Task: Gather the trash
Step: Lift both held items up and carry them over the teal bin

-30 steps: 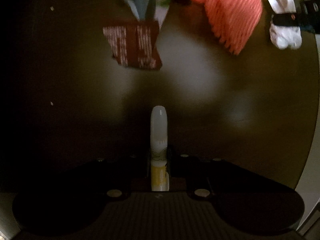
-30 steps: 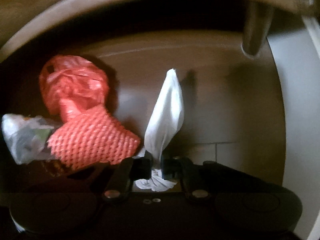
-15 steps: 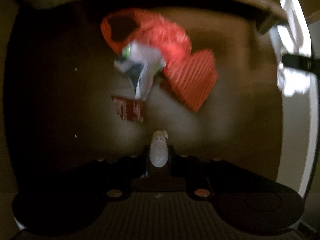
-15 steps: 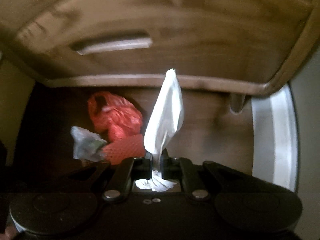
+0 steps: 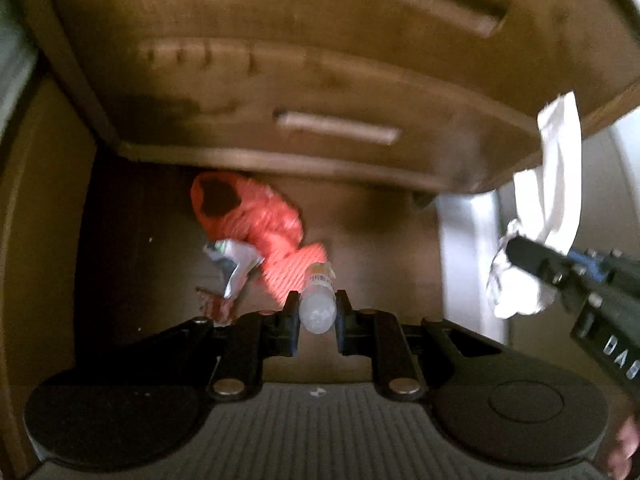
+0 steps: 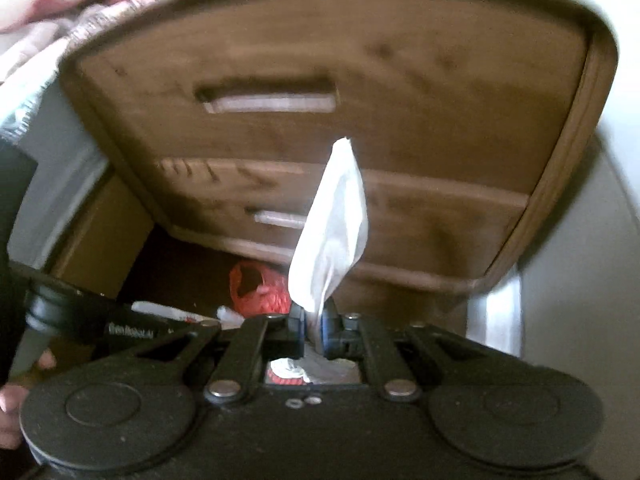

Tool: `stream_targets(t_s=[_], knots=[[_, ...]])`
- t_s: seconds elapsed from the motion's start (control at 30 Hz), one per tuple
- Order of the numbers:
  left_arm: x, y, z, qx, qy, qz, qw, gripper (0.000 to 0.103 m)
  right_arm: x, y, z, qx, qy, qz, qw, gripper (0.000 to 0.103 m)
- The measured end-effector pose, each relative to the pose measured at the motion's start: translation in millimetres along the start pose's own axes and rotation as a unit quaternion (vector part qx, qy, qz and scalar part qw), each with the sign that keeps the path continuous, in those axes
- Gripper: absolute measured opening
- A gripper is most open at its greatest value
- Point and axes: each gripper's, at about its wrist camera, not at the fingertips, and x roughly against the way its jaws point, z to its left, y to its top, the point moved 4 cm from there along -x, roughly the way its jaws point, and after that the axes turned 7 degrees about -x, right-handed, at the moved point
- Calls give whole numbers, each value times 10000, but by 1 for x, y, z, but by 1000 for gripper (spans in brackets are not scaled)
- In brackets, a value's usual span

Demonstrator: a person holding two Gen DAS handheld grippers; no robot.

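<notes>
My left gripper [image 5: 317, 307] is shut on a small white plastic bottle [image 5: 318, 302] with an orange label, held well above the dark floor. My right gripper [image 6: 313, 320] is shut on a crumpled white tissue [image 6: 332, 236] that stands up between its fingers; the same tissue [image 5: 548, 208] shows at the right of the left wrist view. Left on the floor are a red plastic bag [image 5: 244, 212], an orange foam net [image 5: 296, 268], a crumpled clear wrapper [image 5: 234, 258] and a dark red packet [image 5: 214, 304]. The red bag [image 6: 258, 290] peeks out beneath the tissue.
A brown wooden cabinet with two drawers [image 5: 320, 80] stands over the trash, its drawer fronts [image 6: 340, 140] filling the right wrist view. A white wall or skirting [image 5: 464, 248] runs on the right. A hand [image 6: 24, 400] shows at the left edge.
Both grippers have risen far from the floor with their loads still held. The trash pile has shrunk in view and the cabinet's drawer fronts have come into sight.
</notes>
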Motion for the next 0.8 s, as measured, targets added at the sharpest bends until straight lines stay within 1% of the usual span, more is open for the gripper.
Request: stream_targets(t_s=[0.1,0.17,0.23,0.33,0.37,0.47,0.63,0.73,0.8], knots=[[39,10,-9,17,-71,-318,9995,16,32,15,9,34,151,-260,9995,6],[67,18,-17,-140,-61,-638,9978,16,52,26,15,137,241,-459,9986,6],[93,24,-24,-300,-56,-873,9957,16,72,37,21,257,320,-669,9969,6],[136,35,-29,-493,-93,-1286,9904,16,108,57,33,373,503,-1037,9926,6],[153,39,-31,-568,-86,-1473,9874,16,120,64,38,434,523,-1188,9906,6],[193,49,-36,-768,-58,-1853,9797,16,156,84,46,543,530,-1597,9842,6],[256,62,-41,-965,-125,-2476,9640,16,205,119,58,671,651,-2075,9738,7],[293,68,-48,-1138,-332,-2818,9521,16,233,143,72,965,658,-2414,9634,7],[320,72,-53,-1281,-379,-3064,9425,16,248,155,84,1158,633,-2618,9561,7]])
